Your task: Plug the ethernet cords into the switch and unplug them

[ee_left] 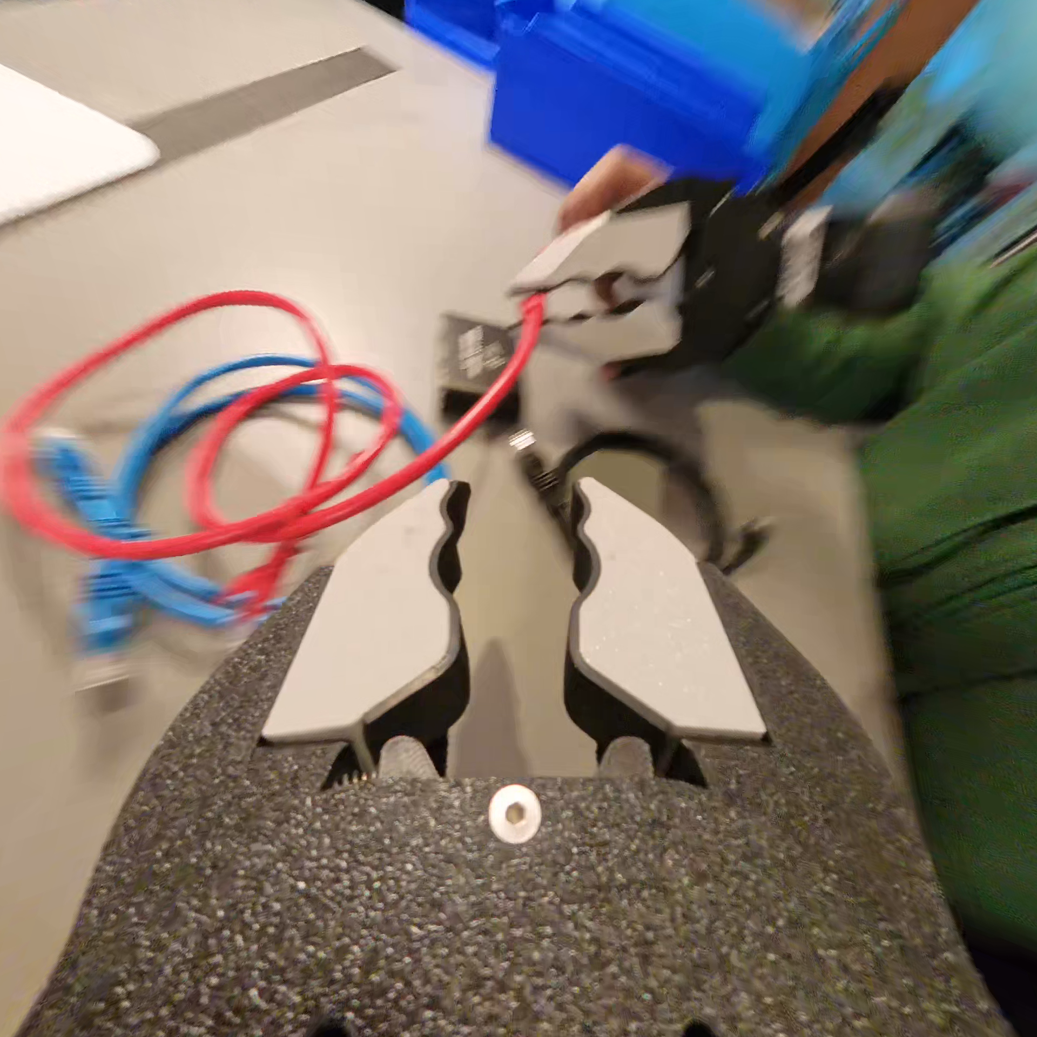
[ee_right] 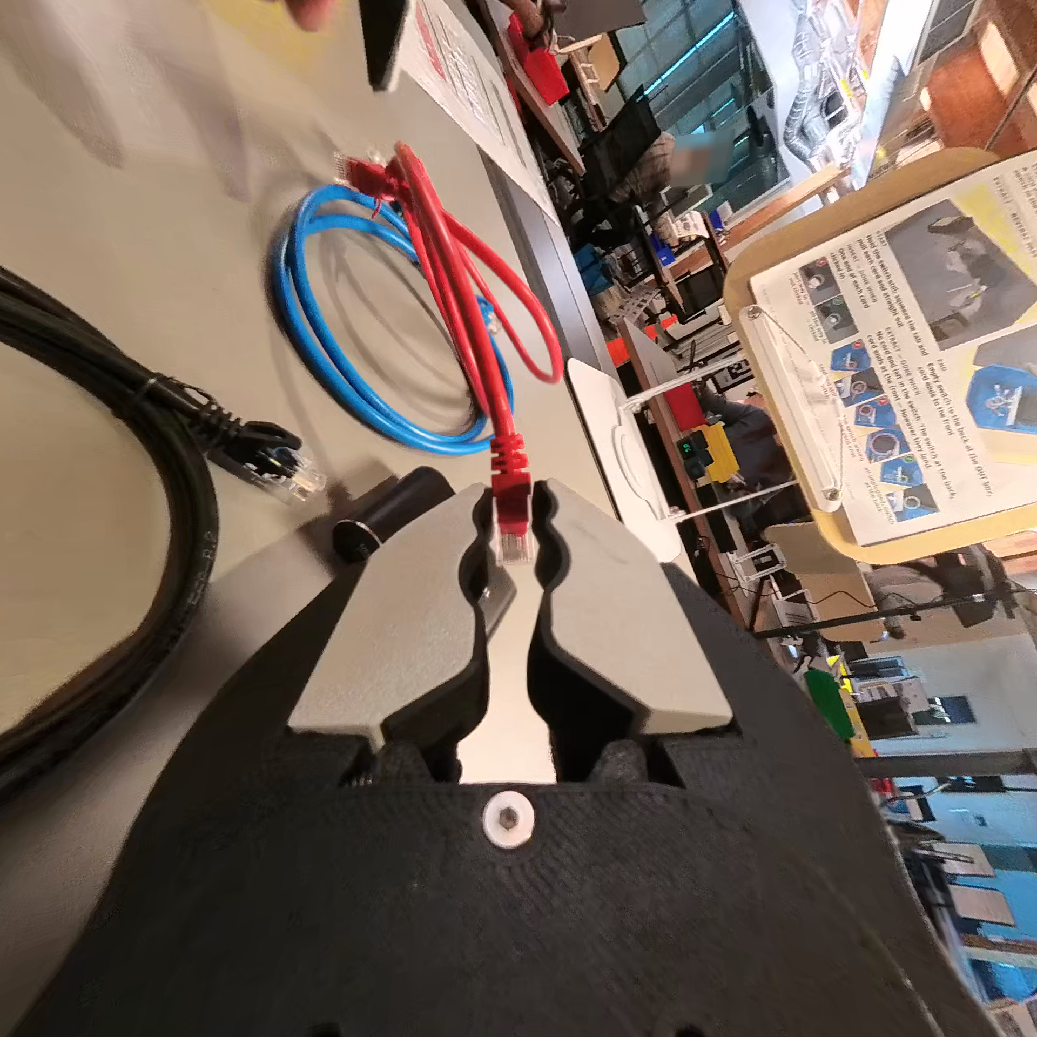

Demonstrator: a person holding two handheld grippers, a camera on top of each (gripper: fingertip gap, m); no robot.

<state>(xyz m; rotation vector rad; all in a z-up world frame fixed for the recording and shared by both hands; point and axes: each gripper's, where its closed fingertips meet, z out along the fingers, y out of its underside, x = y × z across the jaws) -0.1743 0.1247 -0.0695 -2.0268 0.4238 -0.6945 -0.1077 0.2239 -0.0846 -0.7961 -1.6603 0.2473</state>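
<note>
My right gripper (ee_right: 513, 496) is shut on the plug (ee_right: 512, 513) of the red ethernet cord (ee_right: 449, 269) and holds it above the table. In the left wrist view the right gripper (ee_left: 524, 294) hangs just over the black switch (ee_left: 477, 359), and the red cord (ee_left: 235, 449) trails left from it in loops. My left gripper (ee_left: 519, 494) is open and empty, with its tips near the black cord's plug (ee_left: 530, 454). A blue cord (ee_right: 381, 348) lies coiled on the table and also shows in the left wrist view (ee_left: 140, 505). The black cord (ee_right: 168, 449) ends in a loose plug (ee_right: 286, 466).
Blue bins (ee_left: 617, 101) stand behind the switch. A person's green sleeve (ee_left: 954, 505) fills the right side. A tan board with an instruction sheet (ee_right: 898, 365) stands on a white base (ee_right: 617, 449) at the table edge. A short black cylinder (ee_right: 387, 510) sits beside my right gripper's left finger. The grippers' ends are close to 12 cm from one another. To reach the black switch (ee_left: 477, 359) in a straight line is about 4 cm for my right fingers, about 15 cm for my left.
</note>
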